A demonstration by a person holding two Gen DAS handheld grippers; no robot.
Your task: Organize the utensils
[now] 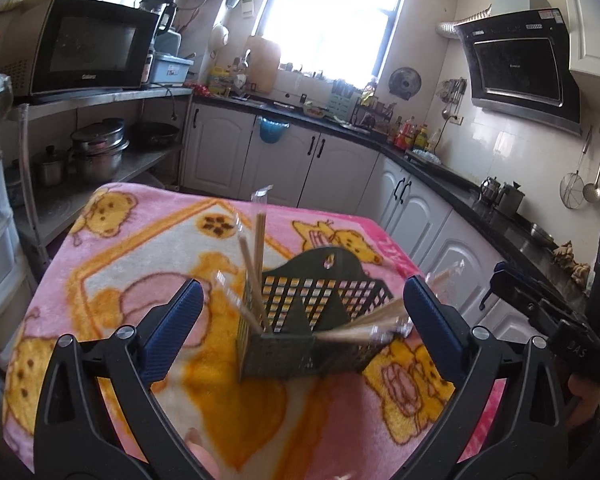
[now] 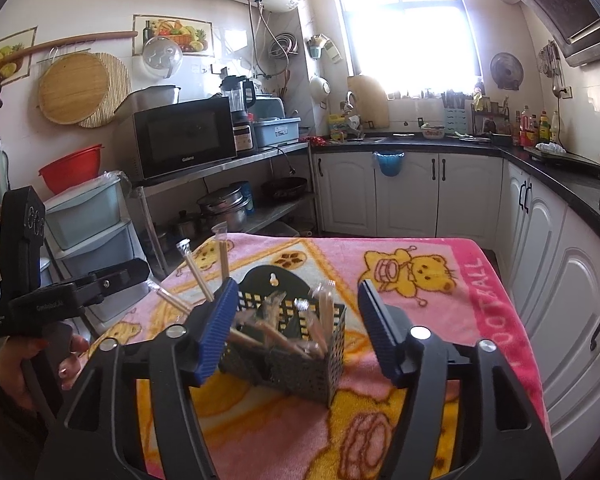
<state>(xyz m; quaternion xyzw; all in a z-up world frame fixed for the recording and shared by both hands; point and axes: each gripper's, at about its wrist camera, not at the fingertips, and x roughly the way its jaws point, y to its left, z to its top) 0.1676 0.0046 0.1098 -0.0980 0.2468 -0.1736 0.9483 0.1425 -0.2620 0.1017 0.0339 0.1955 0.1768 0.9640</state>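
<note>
A black perforated utensil caddy (image 1: 300,350) (image 2: 300,372) stands on a table under a pink bear-print blanket (image 1: 140,264) (image 2: 440,280). Wrapped wooden chopsticks (image 1: 259,256) (image 2: 202,276) stick up from its left compartment. More chopsticks (image 1: 364,326) (image 2: 325,314) lean in the right compartments. My left gripper (image 1: 303,286) is open, its blue pads (image 1: 180,320) wide apart on either side of the caddy and touching nothing. My right gripper (image 2: 298,287) is open too, with the caddy just beyond its pads (image 2: 376,328). Each gripper shows at the edge of the other's view.
A metal shelf with a microwave (image 2: 184,140) and pots (image 1: 100,152) stands beyond the table on the left. Plastic drawers (image 2: 92,224) sit close to its left edge. White cabinets (image 2: 412,196) under a dark counter (image 1: 480,208) run along the back and right.
</note>
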